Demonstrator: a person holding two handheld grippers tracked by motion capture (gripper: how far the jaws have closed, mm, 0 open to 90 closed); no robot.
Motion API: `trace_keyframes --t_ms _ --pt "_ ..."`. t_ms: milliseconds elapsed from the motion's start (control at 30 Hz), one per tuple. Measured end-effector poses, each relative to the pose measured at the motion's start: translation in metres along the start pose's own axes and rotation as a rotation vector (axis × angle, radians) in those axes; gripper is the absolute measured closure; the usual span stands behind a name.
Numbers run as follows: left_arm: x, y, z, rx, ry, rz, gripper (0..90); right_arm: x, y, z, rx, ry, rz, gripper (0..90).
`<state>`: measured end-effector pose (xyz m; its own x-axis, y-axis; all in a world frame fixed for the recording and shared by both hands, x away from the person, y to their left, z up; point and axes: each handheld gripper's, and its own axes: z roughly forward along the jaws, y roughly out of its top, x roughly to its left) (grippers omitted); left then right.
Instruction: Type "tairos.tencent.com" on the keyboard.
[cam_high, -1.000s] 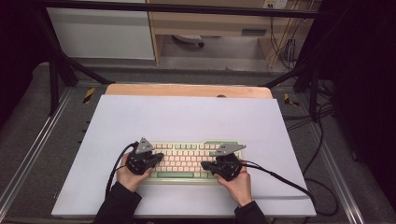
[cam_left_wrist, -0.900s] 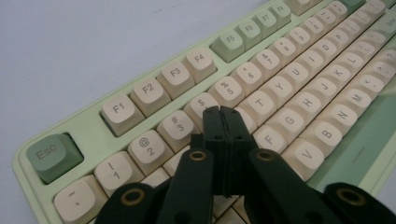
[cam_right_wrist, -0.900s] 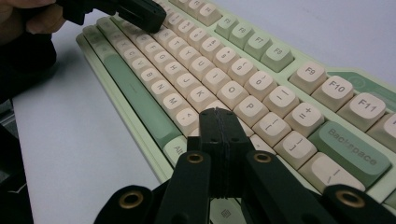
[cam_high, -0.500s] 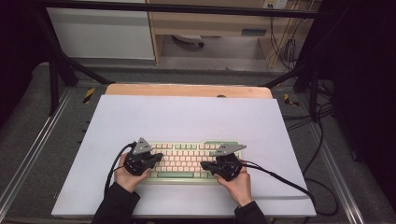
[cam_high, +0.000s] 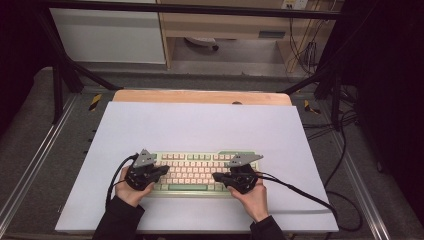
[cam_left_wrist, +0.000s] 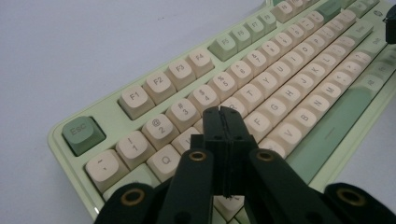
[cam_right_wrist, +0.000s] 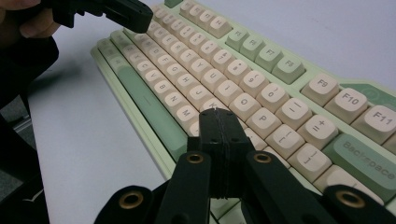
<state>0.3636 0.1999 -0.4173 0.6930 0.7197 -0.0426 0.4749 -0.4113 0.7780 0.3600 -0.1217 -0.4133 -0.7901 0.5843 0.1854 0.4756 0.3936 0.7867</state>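
From the high view, a pale green keyboard with cream keycaps (cam_high: 197, 172) lies flat on the light lavender worktop (cam_high: 200, 125), near the worktop's front edge and roughly midway between its left and right edges, its long side running parallel to that front edge. The person's left hand (cam_high: 129, 192) holds the left gripper (cam_high: 159, 171) over the keyboard's left end, and the right hand (cam_high: 254, 196) holds the right gripper (cam_high: 220, 177) over its right end; both grippers point inward toward each other, a black cable trailing from each across the worktop. In the left gripper view, the left gripper (cam_left_wrist: 224, 112) has its two black jaws pressed flat together with nothing between them, the tip sitting over the cream letter keys just below the number row, close to the keys around E and R; whether it touches a keycap I cannot tell. The green Esc key (cam_left_wrist: 83, 134) sits at the keyboard's near corner there. In the right gripper view, the right gripper (cam_right_wrist: 215, 112) likewise has its jaws pressed together, empty, its tip over the letter keys near O and P, with the green Backspace key (cam_right_wrist: 369, 164) off to one side. Farther along the keyboard in that same view the left gripper (cam_right_wrist: 135, 18) hangs over the far keys.
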Motion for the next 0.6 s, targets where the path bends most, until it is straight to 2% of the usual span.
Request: trace_keyframes --t_ms 267,600 --pt "0.004 -0.009 -0.008 -0.003 0.008 -0.004 90.0 0.007 0.004 0.007 0.006 0.012 -0.012 90.0" --pt "0.009 -0.013 -0.014 -0.013 0.013 -0.014 90.0 0.020 0.016 0.025 0.020 0.022 -0.025 90.0"
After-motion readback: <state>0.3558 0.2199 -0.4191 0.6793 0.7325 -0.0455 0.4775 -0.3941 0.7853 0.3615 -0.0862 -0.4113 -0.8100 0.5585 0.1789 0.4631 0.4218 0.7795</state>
